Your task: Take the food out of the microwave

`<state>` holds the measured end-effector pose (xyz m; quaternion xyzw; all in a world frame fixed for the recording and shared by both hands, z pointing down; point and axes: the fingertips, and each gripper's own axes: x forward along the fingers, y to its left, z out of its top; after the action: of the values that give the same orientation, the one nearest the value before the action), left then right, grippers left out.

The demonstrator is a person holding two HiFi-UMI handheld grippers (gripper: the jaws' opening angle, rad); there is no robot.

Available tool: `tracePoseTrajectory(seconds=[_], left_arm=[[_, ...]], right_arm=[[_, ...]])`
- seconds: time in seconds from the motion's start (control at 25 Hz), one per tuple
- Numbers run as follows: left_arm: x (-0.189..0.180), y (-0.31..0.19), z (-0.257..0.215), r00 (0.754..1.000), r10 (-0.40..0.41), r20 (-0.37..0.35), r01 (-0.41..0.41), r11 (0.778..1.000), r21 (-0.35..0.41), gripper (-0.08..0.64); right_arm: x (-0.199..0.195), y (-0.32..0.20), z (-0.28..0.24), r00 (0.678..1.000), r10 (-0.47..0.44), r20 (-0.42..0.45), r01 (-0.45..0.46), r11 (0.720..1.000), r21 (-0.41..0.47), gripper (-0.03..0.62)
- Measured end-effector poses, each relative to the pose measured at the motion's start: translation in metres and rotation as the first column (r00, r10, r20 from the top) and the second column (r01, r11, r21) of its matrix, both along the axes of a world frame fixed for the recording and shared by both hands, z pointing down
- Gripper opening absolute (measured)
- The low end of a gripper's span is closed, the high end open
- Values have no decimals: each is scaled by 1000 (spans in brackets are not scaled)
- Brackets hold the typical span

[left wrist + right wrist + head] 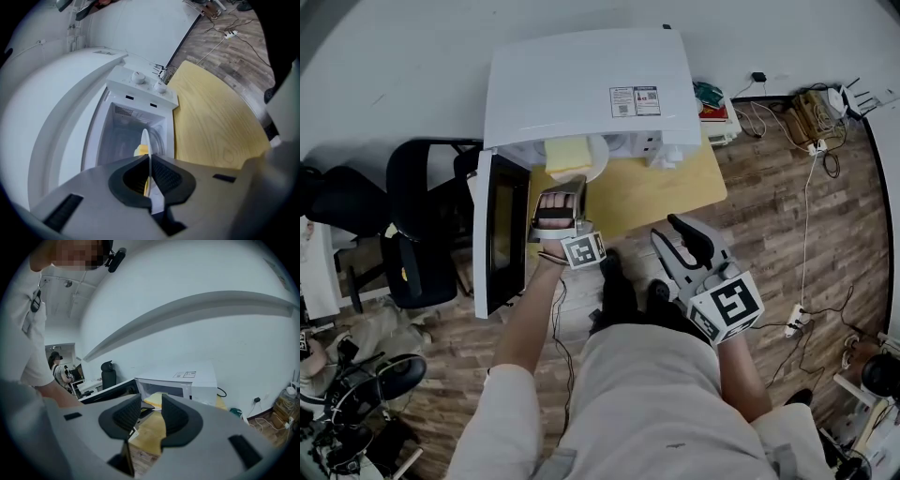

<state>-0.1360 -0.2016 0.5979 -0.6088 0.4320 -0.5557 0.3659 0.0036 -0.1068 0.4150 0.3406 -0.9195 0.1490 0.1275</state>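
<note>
A white microwave (591, 89) stands on a yellow wooden table (675, 187) with its door (500, 234) swung open to the left. At its opening sits a white plate (598, 161) carrying a pale yellow block of food (568, 155). My left gripper (558, 202) is shut on the plate's near rim. In the left gripper view the plate (146, 140) shows edge-on between the closed pads, with the food (140, 151) beyond. My right gripper (675, 230) hangs open in front of the table, holding nothing; its view shows the microwave (187, 380) and food (157, 400) ahead.
A black office chair (422, 216) stands left of the open door. Cables and a power strip (795, 321) lie on the wooden floor at the right. Small boxes (712, 103) sit by the microwave's right side. A person (58, 369) stands far back.
</note>
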Motion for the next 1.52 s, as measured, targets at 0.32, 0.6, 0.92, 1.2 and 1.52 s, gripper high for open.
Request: tracePoseTrajectory(seconds=[0.32, 0.6, 0.92, 1.2, 1.52], left_arm=[[11, 29, -23, 998, -61, 12, 61, 998, 29, 14], [28, 66, -42, 994, -111, 22, 110, 993, 44, 14], [50, 111, -71, 987, -154, 32, 152, 987, 58, 14], [70, 144, -105, 982, -189, 13, 188, 980, 59, 14], [104, 165, -157, 985, -172, -18, 173, 979, 109, 14]], right_arm=[[20, 19, -9, 998, -64, 26, 63, 998, 27, 135], [44, 41, -19, 993, -109, 43, 107, 993, 54, 135], [69, 68, -31, 987, -149, 63, 143, 986, 83, 133], [85, 89, -39, 981, -181, 70, 174, 980, 95, 132], [102, 94, -52, 980, -185, 70, 176, 977, 123, 126]])
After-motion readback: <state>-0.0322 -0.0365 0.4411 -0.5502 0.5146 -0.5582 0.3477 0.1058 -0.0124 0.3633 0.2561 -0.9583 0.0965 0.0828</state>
